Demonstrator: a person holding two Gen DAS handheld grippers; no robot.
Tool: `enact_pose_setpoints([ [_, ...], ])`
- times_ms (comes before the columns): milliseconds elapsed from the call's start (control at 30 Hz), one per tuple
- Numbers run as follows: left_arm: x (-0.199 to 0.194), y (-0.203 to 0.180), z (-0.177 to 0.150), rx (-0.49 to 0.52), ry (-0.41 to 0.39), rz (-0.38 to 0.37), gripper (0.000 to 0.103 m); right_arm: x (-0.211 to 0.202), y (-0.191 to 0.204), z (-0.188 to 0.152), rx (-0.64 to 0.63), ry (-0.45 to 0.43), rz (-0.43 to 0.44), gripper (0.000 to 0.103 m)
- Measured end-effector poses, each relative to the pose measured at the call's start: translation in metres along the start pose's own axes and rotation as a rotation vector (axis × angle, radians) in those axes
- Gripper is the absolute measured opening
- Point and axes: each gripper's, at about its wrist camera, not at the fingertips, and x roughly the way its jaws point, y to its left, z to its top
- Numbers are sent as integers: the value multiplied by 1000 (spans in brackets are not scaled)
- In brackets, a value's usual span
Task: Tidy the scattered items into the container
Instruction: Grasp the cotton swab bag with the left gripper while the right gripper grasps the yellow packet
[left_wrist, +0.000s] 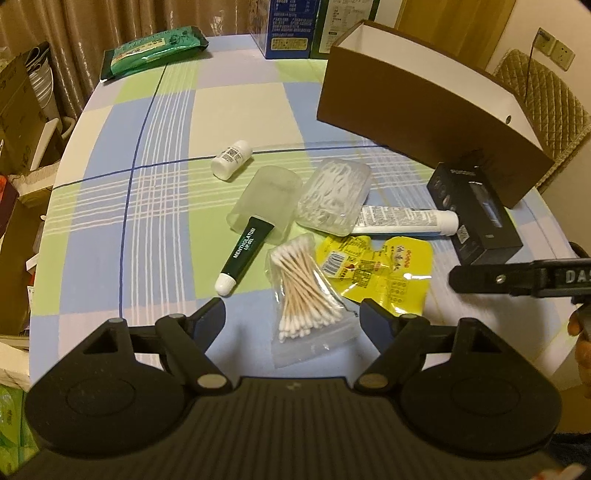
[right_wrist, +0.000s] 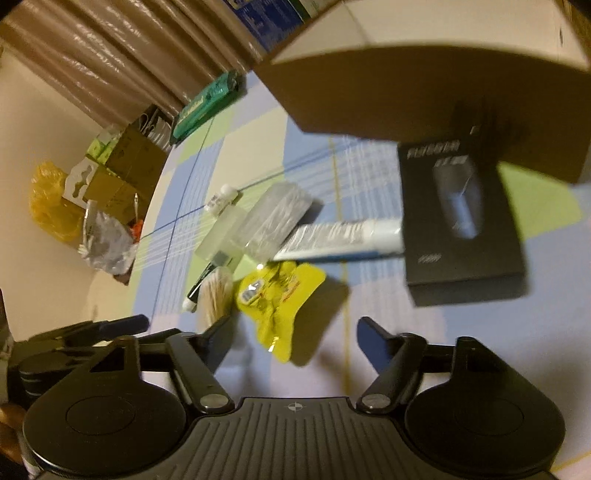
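A brown cardboard box (left_wrist: 417, 107), white inside, stands open at the table's right rear; it also shows in the right wrist view (right_wrist: 424, 92). Scattered on the checked cloth: a bag of cotton swabs (left_wrist: 306, 299), a yellow sachet (left_wrist: 380, 273), a green lip-gel tube (left_wrist: 245, 254), a white tube (left_wrist: 406, 219), a white bottle (left_wrist: 231, 158), two clear plastic cases (left_wrist: 332, 195), and a black box (left_wrist: 476, 218). My left gripper (left_wrist: 291, 314) is open over the swab bag. My right gripper (right_wrist: 295, 332) is open and empty, near the sachet (right_wrist: 277, 299) and the black box (right_wrist: 461, 221).
A green packet (left_wrist: 155, 50) lies at the table's far left. Blue and green cartons (left_wrist: 291, 26) stand at the far edge. A quilted chair (left_wrist: 543, 103) is behind the brown box. Cardboard boxes and bags (right_wrist: 92, 192) crowd the floor to the left.
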Motion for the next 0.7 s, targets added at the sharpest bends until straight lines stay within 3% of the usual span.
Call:
enact_pose_setpoints([
  [267, 26, -4, 8, 23, 36, -9, 71, 30, -8, 9, 103, 30, 30, 52],
  [567, 57, -7, 16, 17, 86, -43, 58, 38, -12, 16, 129, 43, 22, 52],
  [700, 65, -3, 17, 11, 89, -39, 35, 43, -12, 18, 133, 54, 23, 51],
])
